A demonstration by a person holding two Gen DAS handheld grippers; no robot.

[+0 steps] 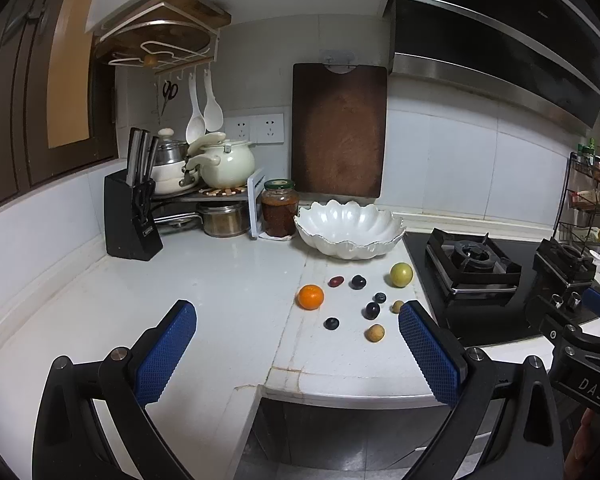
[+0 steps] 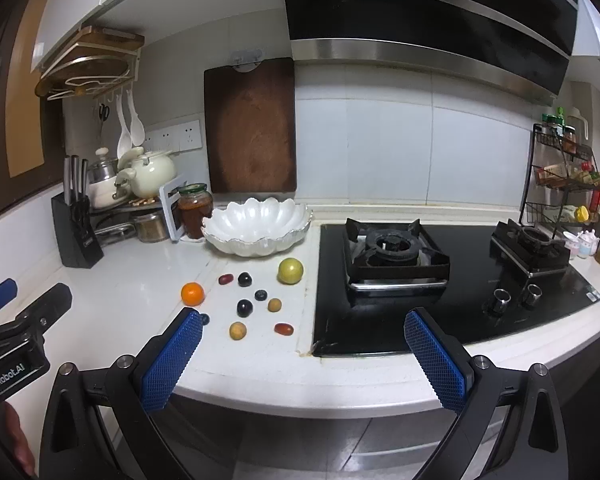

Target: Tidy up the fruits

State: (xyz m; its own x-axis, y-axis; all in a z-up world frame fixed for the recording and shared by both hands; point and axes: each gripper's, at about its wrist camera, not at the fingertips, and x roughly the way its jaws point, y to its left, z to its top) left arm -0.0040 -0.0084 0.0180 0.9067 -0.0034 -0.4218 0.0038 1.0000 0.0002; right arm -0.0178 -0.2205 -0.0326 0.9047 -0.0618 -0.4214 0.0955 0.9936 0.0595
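Fingers (image 1: 164, 354) of our left gripper (image 1: 298, 344) are spread wide with nothing between them, and those of our right gripper (image 2: 304, 350) (image 2: 436, 362) are released just the same, both tilted a little down toward the white counter (image 1: 220, 280) from its near edge.

We see the fruit scattered loose on the counter, just left of the black stove (image 2: 400, 256) and near the scalloped white bowl (image 2: 256, 226), which stands farther back by the wall with nothing in it that we can see. An orange (image 2: 192, 293) lies farthest left. A yellow-green round fruit (image 2: 290, 271) lies farthest right, close to the stove's edge. Between them sit two dark plums (image 2: 245, 279) (image 2: 244, 307), two small blueberries (image 2: 261, 295) (image 2: 205, 319), and two small tan round fruits (image 2: 274, 305) (image 2: 237, 331).

Only two pieces have a clear long axis. A red oval fruit (image 2: 225, 279), just left of the far plum, lies with its length running left to right. Another red oval fruit (image 2: 283, 328), nearest us, also lies roughly left to right, its right end turned slightly toward us. None of the fruits touch each other.

A wooden cutting board (image 2: 250, 128) leans upright against the wall behind the bowl, and a jar (image 2: 195, 210) stands to the bowl's left.
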